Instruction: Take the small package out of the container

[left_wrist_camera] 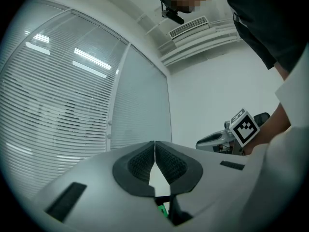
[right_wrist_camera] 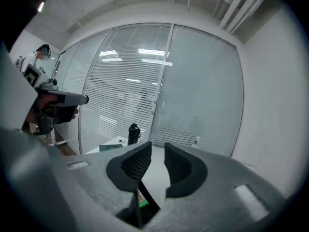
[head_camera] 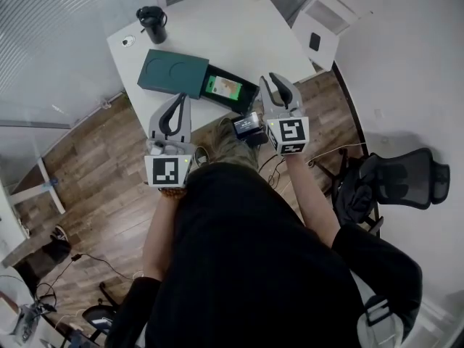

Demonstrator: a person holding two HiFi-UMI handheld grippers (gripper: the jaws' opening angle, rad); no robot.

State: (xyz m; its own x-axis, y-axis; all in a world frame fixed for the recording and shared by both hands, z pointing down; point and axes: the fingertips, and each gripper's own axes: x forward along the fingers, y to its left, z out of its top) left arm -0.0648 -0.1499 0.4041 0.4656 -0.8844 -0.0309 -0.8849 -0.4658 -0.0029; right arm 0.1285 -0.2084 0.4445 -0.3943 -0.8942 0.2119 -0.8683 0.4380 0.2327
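The container is a dark green box [head_camera: 172, 72] on the white table [head_camera: 217, 27], with its black inner tray [head_camera: 245, 95] slid out to the right. In the tray lies the small green and pale package [head_camera: 222, 87]. My left gripper [head_camera: 180, 98] hovers at the table's near edge, just short of the box, its pads touching and nothing between them [left_wrist_camera: 154, 143]. My right gripper [head_camera: 274, 78] is beside the tray's right end, shut with only a thin slit and nothing in it [right_wrist_camera: 158, 151]. A bit of the package [right_wrist_camera: 141, 200] shows below its jaws.
A black flask [head_camera: 153, 23] stands at the table's far left corner, also the flask [right_wrist_camera: 133, 133] in the right gripper view. A black device [head_camera: 247, 126] hangs between the grippers. A white cabinet [head_camera: 324, 27] and an office chair [head_camera: 395, 180] stand right of the table on the wood floor.
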